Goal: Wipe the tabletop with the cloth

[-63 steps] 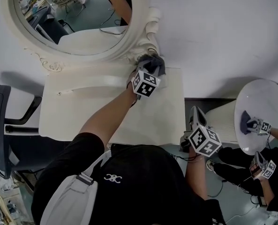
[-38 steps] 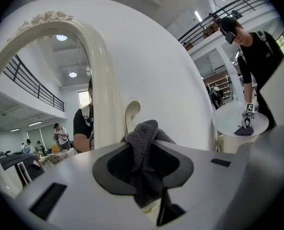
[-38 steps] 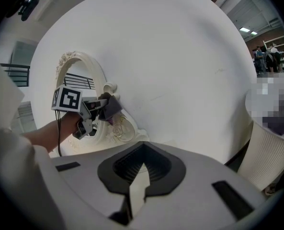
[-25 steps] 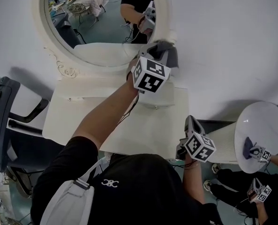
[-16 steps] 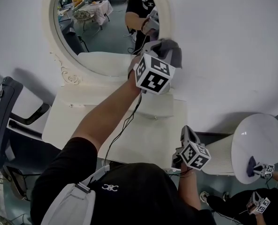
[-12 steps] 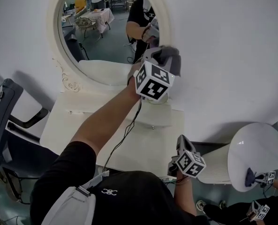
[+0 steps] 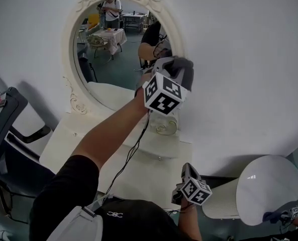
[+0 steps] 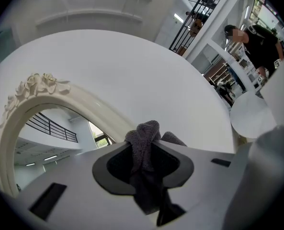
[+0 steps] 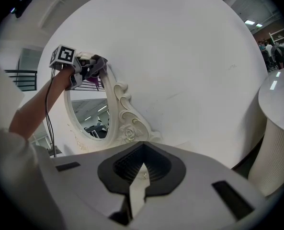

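In the head view my left gripper is raised off the cream tabletop and shut on a dark grey cloth, which sits against the right side of the oval mirror frame. The left gripper view shows the cloth bunched between the jaws, with the frame to the left. My right gripper hangs low by the table's front right corner. It is shut with nothing in it. The right gripper view also shows the left gripper up at the mirror.
A white wall stands behind the mirror. A round white side table stands at the right. A dark chair is at the left. A person's reflection shows in the mirror. A cable hangs from my left forearm.
My left gripper has lifted the cloth from the back of the tabletop up along the mirror frame's right side. The right gripper has stayed low and shut. The head view has tilted up.
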`<state>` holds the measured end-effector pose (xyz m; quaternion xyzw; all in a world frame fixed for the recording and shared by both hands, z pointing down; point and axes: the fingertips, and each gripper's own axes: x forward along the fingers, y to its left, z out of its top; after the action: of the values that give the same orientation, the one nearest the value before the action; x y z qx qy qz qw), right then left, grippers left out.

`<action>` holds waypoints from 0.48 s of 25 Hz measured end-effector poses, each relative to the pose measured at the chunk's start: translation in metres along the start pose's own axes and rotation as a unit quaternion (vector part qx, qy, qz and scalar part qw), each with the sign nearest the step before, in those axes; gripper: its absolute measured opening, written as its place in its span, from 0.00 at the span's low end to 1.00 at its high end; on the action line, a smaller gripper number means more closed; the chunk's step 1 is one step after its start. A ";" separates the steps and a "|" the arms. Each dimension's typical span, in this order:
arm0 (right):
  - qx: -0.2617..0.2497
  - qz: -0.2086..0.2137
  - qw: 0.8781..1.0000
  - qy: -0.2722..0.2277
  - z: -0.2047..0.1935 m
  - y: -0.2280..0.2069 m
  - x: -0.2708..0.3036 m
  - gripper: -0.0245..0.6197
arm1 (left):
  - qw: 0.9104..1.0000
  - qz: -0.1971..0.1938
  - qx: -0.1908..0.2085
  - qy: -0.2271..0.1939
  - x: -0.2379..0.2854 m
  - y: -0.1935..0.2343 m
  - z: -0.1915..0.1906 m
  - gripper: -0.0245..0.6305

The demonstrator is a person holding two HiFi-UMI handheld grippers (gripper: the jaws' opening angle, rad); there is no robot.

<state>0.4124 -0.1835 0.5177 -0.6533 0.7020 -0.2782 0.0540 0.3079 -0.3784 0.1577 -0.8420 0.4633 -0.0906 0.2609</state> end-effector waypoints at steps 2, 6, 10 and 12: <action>-0.001 0.006 1.000 -0.001 0.003 0.005 0.005 0.05 | 1.000 0.014 0.008 -0.007 0.000 0.014 0.013 0.19; -0.002 0.017 1.000 -0.004 0.009 0.014 0.010 0.05 | 0.999 0.038 0.020 -0.021 -0.003 0.042 0.038 0.19; -0.007 0.030 1.000 -0.004 0.015 0.023 0.019 0.05 | 0.997 0.068 0.029 -0.032 -0.006 0.074 0.059 0.19; -0.010 0.036 0.999 -0.002 0.018 0.029 0.023 0.05 | 0.995 0.088 0.035 -0.038 -0.009 0.091 0.069 0.19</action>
<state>0.3917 -0.2110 0.4963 -0.6287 0.7277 -0.2676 0.0592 0.2633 -0.3858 0.0519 -0.7915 0.5216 -0.0512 0.3143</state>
